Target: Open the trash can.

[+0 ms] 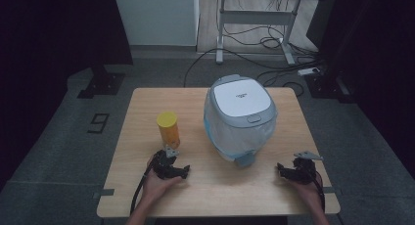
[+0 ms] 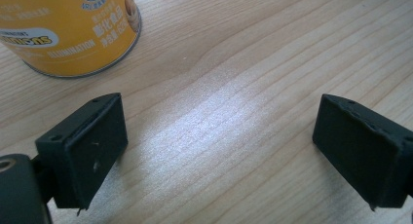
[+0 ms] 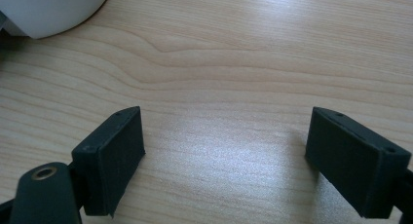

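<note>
My left claw (image 2: 219, 151) spread, empty, low over pale wooden table (image 1: 205, 186); yellow cylindrical snack can (image 1: 168, 127) upright just ahead, likely first grab. Right claw (image 3: 226, 158) spread, near white lidded bin (image 1: 240, 117).

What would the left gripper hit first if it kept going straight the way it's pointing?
Probably nothing soon: the left gripper, jaws open, points over bare table. The yellow can stands off to the left of that line, so it would likely pass beside it, though depth is unclear.
</note>
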Demonstrator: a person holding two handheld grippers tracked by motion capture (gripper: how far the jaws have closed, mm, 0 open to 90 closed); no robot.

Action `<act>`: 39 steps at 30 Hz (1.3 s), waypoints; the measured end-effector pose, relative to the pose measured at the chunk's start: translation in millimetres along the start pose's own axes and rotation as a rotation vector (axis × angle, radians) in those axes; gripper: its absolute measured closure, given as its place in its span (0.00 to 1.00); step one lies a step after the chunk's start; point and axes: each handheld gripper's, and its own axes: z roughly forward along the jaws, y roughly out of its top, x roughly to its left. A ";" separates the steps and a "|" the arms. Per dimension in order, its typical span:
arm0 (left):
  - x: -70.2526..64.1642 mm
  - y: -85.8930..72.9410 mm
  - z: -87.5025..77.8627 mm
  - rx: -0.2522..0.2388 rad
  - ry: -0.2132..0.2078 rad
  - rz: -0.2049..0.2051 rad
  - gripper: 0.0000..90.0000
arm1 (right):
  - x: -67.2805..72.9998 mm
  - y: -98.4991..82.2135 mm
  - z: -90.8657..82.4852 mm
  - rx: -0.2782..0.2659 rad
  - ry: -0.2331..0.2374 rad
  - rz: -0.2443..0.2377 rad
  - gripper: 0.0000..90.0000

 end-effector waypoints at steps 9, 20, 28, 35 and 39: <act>3.1 -3.4 -5.3 0.003 -0.003 0.001 0.11 | -2.2 -0.3 -0.4 -0.003 0.018 -0.005 0.15; 3.7 -4.9 -6.1 -0.008 0.003 -0.002 0.12 | -6.7 0.4 -2.7 -0.017 0.042 0.037 0.23; 5.7 -4.2 -11.1 -0.010 0.008 -0.019 0.16 | -7.7 3.9 -15.3 -0.068 0.073 0.040 0.28; 10.8 -3.5 -17.6 -0.041 -0.012 -0.050 0.16 | -6.3 9.0 -32.6 -0.139 0.129 0.036 0.39; 13.4 -3.6 -19.7 -0.050 -0.021 -0.061 0.17 | -6.3 11.6 -40.3 -0.172 0.168 0.043 0.46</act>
